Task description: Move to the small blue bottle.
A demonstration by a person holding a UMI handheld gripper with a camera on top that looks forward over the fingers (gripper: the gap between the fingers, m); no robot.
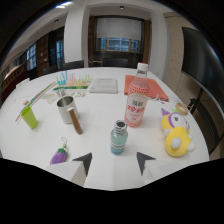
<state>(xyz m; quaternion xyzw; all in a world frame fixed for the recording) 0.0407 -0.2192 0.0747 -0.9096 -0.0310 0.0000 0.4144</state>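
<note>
**Blue bottle dead ahead, fingers apart**

White round table fills the view. Gripper hangs low over its near edge, both dark fingertips spread wide w/ nothing between them, touching nothing.

Small blue bottle stands upright at 12 o'clock from the gripper, just beyond the tips & roughly centred on the gap. Silver cap, pale teal label.

Other stuff, clock positions from the bottle:
- 1 o'clock, near: tall pink drink bottle, white cap, upright, apart from the blue one.
- 3 o'clock, well apart: yellow plush toy w/ purple hat, by the table edge.
- 10 o'clock: metal cup, a brown stick leaning out of it toward the gripper.
- 9 o'clock, far: green cup.
- 8 o'clock: purple tasselled charm, lying flat, just left of the left fingertip.
- 12 o'clock, far side: white booklet, orange-red cloth behind the pink bottle, clear rack w/ coloured tubes; can't tell more abt the rack.
</note>
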